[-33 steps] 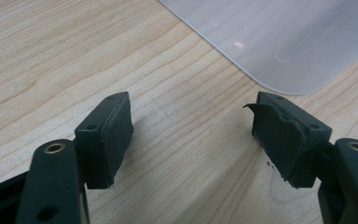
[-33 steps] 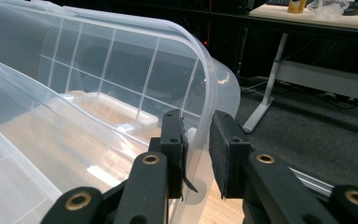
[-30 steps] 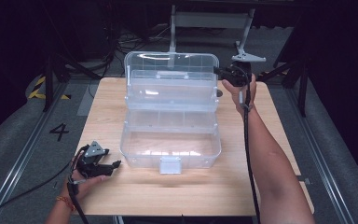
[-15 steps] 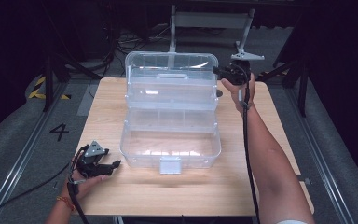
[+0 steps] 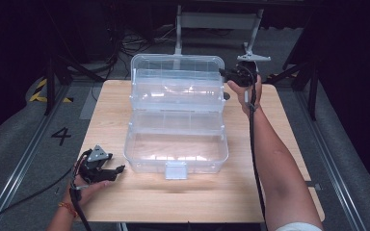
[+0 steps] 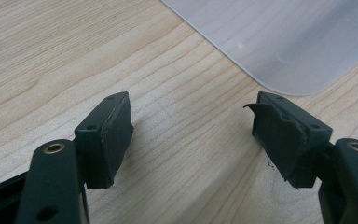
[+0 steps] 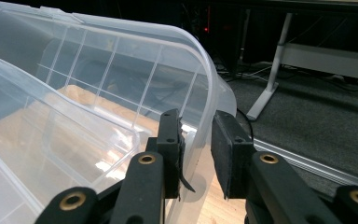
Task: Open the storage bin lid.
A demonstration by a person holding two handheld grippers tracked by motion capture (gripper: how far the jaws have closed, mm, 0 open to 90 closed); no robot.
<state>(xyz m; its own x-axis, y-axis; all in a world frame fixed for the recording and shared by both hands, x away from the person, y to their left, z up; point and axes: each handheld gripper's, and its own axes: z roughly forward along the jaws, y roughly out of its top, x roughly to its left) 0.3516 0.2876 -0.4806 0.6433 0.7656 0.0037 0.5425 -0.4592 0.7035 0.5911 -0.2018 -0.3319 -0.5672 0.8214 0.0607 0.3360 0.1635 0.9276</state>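
The right gripper (image 5: 229, 73) sits at the clear box (image 5: 176, 120) lid's (image 7: 121, 70) 3 o'clock edge, fingers around it but slightly apart. The left gripper (image 5: 118, 169) rests on the worktop (image 5: 279, 144) at 8 o'clock, fingers wide apart.

Black left gripper (image 5: 107, 172) with brass rivets, grey plate, black cable; orange wristband (image 5: 66, 207).

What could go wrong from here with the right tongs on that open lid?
The right tongs straddle the edge of the clear lid with a gap visible at one pad, so the smooth plastic might slip out. The left tongs are open over the table, beside the box and not holding it, so pushing the lid could slide or tip the whole box.
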